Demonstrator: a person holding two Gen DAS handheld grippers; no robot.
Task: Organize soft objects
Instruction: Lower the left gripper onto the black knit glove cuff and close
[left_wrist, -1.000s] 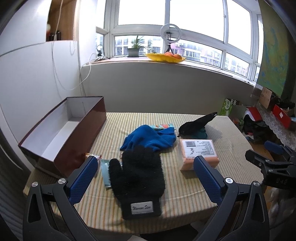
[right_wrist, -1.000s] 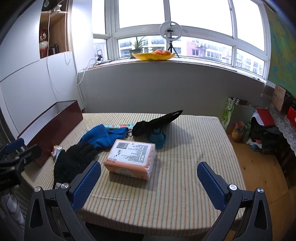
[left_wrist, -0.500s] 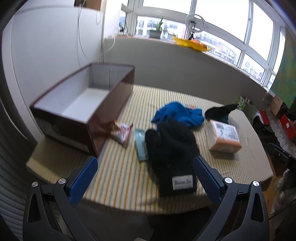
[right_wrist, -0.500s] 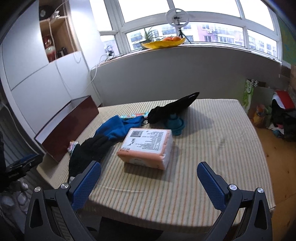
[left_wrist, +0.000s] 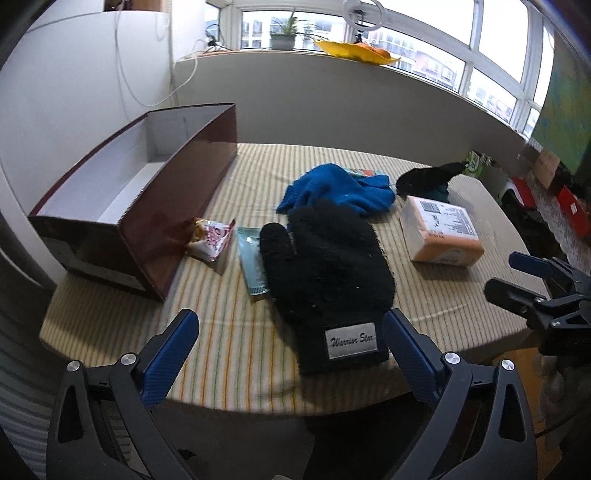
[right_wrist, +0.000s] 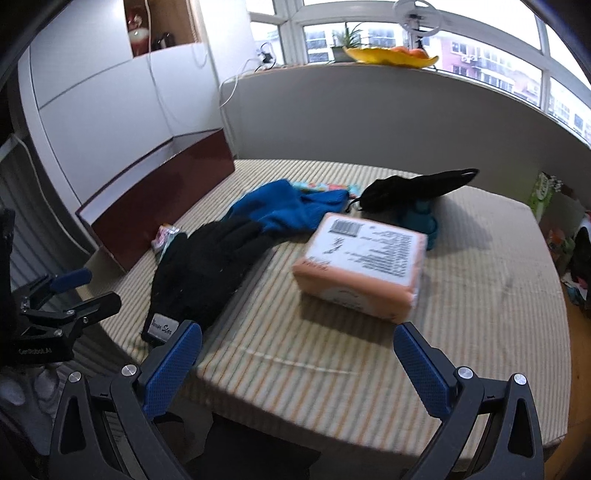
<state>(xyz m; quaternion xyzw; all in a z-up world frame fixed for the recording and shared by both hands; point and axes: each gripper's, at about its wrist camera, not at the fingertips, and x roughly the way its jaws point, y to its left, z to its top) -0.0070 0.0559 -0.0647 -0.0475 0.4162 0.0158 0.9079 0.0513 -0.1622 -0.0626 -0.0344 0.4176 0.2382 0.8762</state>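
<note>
A fuzzy black glove (left_wrist: 328, 269) (right_wrist: 207, 266) with a white label lies near the table's front edge. Behind it sits a blue glove (left_wrist: 336, 190) (right_wrist: 284, 208), and farther right a black pouch (left_wrist: 428, 177) (right_wrist: 410, 188) over a teal object. A pink tissue pack (left_wrist: 441, 230) (right_wrist: 364, 264) rests to the right. An open maroon box (left_wrist: 140, 184) (right_wrist: 162, 206) stands at the left. My left gripper (left_wrist: 290, 354) hangs open just in front of the black glove's cuff. My right gripper (right_wrist: 297, 363) is open too, short of the tissue pack.
A snack packet (left_wrist: 210, 240) and a teal flat packet (left_wrist: 251, 258) lie between box and black glove. The striped table (left_wrist: 229, 332) ends close to both grippers. A windowsill with a yellow bowl (left_wrist: 354, 50) runs behind. Boxes and clutter stand on the floor at right.
Both grippers have dipped and drawn nearer to the table front; the left view now looks down onto the black glove. Nothing on the table has moved.
</note>
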